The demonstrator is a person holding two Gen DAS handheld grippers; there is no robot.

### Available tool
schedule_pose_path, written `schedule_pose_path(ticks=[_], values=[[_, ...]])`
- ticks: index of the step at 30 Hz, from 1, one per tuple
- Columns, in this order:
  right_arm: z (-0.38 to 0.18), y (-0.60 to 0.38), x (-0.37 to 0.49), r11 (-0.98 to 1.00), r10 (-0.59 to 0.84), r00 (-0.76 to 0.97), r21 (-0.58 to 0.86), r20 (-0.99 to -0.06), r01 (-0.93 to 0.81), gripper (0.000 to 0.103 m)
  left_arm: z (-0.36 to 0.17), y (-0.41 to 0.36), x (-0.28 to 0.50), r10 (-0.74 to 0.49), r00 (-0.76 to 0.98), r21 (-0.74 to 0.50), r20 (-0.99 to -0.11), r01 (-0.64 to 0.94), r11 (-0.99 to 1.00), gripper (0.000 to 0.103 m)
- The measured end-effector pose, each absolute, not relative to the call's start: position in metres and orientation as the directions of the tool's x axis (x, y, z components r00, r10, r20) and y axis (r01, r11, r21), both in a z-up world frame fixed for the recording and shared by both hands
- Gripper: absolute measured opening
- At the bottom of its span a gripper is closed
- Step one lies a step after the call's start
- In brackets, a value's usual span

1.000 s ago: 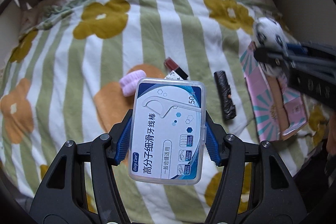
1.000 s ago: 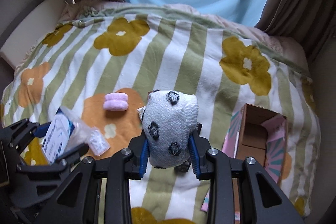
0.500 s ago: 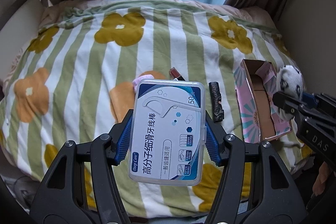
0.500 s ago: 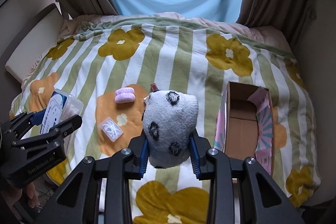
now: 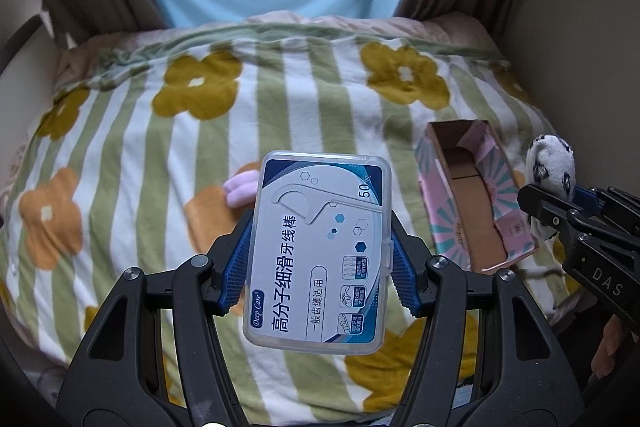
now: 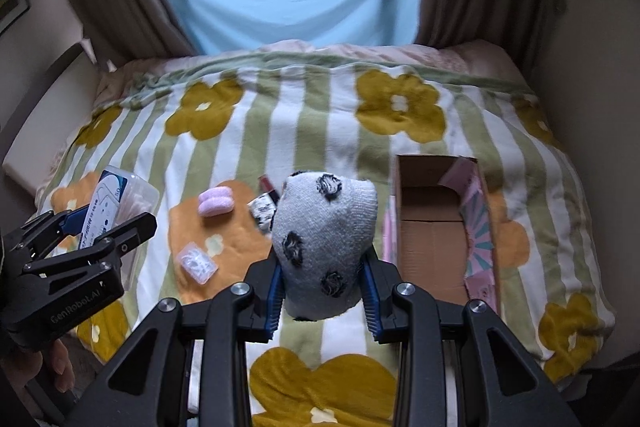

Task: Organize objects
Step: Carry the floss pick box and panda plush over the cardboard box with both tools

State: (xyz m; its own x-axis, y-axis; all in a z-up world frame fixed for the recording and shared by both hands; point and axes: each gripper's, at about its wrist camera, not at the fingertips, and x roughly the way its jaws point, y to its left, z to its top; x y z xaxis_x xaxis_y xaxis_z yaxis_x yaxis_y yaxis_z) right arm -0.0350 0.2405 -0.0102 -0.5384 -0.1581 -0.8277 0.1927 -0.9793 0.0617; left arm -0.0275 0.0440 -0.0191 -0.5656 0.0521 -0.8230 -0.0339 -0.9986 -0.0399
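While my right gripper (image 6: pixel 325 301) clamps the spotted sock (image 6: pixel 326 247) and my left gripper (image 5: pixel 318 269) the floss box (image 5: pixel 318 251), the cardboard box (image 6: pixel 434 227) lies open ahead — just right of the sock, its long axis running away from me — nearer my right jaws.

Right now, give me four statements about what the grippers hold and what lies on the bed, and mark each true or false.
1. The left gripper is clamped on the floss pick box. True.
2. The right gripper is empty. False: it grips a spotted grey sock.
3. The cardboard box on the blanket has things in it. False: it looks empty.
4. A pink roll lies on the blanket. True.
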Motion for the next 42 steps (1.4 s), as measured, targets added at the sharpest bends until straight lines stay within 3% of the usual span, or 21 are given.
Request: schedule_pose_path(ticks=[14, 22, 34, 42], values=[[-0.009, 0.348, -0.040, -0.994, -0.023, -0.539, 0.079, -0.842, -0.080, 0.031, -0.018, 0.174, -0.086, 0.234, -0.505, -0.056, -0.831, -0.342, -0.938, 0.057], [-0.041, 0.396, -0.057, -0.980, 0.026, -0.483, 0.073, -0.875, -0.185, 0.031, -0.041, 0.250, -0.125, 0.301, -0.420, -0.071, -0.856, -0.482, -0.873, 0.057], [-0.143, 0.429, -0.098, -0.977, -0.002, -0.352, 0.077, -0.936, -0.198, 0.031, -0.132, 0.344, -0.203, 0.295, -0.291, -0.066, -0.910, -0.601, -0.796, 0.057], [-0.209, 0.417, -0.130, -0.994, -0.062, -0.309, 0.088, -0.949, -0.070, 0.031, -0.215, 0.383, -0.245, 0.263, -0.206, -0.060, -0.943, -0.668, -0.741, 0.057]])
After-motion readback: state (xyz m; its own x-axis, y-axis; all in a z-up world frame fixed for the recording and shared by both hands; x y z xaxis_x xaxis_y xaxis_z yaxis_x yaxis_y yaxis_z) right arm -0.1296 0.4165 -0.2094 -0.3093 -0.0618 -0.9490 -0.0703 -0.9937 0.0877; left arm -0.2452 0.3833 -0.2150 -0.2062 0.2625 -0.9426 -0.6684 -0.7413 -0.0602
